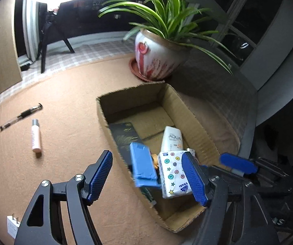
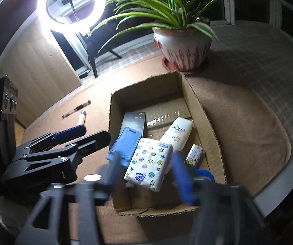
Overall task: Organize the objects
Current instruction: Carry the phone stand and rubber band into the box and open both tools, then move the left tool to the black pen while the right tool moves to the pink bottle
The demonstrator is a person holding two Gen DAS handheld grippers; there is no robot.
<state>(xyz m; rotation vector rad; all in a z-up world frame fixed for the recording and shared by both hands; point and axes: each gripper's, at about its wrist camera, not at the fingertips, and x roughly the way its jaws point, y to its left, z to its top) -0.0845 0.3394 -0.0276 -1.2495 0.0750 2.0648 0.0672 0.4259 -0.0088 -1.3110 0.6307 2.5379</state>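
An open cardboard box (image 1: pixel 197 126) (image 2: pixel 205 114) sits on the brown mat. In it lie a white Vinda tissue pack (image 1: pixel 174 175) (image 2: pixel 148 165), a white AQUA sunscreen bottle (image 1: pixel 172 137) (image 2: pixel 179 132), a dark flat box (image 1: pixel 126 134) (image 2: pixel 134 120) and a small tissue pack (image 2: pixel 195 154). My left gripper (image 1: pixel 148 177) is open over the box's near left wall. My right gripper (image 2: pixel 146 175) is open and blurred, its fingers either side of the Vinda pack, which looks tilted; it also shows in the left wrist view (image 1: pixel 185 163). A black pen (image 1: pixel 22 114) (image 2: pixel 77 109) and a pink tube (image 1: pixel 36 135) (image 2: pixel 82 118) lie on the mat to the left.
A potted spider plant (image 1: pixel 158 55) (image 2: pixel 185 49) stands behind the box. A ring light (image 2: pixel 71 4) on a stand is at the back left. A white plug adapter (image 1: pixel 12 224) lies at the near left. A checked cloth (image 2: pixel 258 61) covers the right side.
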